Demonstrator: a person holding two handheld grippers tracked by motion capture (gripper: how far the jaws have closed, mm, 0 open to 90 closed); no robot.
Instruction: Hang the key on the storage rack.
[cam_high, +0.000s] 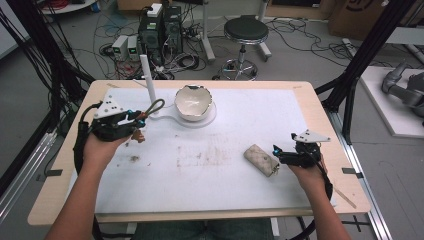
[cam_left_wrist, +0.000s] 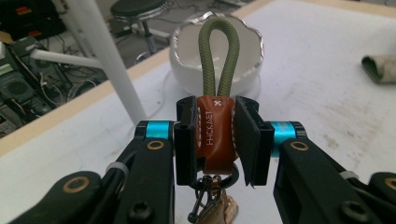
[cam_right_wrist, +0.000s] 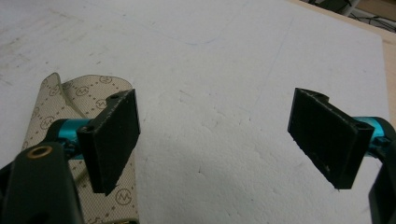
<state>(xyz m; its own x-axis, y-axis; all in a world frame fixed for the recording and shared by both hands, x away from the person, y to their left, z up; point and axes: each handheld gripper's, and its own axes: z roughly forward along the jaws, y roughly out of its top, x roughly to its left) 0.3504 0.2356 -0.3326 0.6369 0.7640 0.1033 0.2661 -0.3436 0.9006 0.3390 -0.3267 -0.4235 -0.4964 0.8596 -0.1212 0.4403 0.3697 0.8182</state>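
The surface (cam_high: 240, 180) is a wide white sheet on a pale wooden top, stained brown near its middle. At its far side, left of centre, a white bowl (cam_high: 193, 101) with a wavy rim sits on a clear round plate (cam_high: 210, 119); just left of it a white post (cam_high: 148, 76) stands upright. Near the right side a beige patterned pouch (cam_high: 261, 159) lies flat on the sheet.

The left claw (cam_high: 141, 121) is held above the left part of the surface, near the bowl and post, pressed together on a keyring (cam_left_wrist: 215, 131): its pads pinch the brown leather tab, the green cord loop sticks out past the jaws toward the bowl, and a metal ring hangs below.

The right claw (cam_right_wrist: 215, 135) is low at the near right, jaws spread wide with nothing between them, one jaw just beside the pouch's right end.
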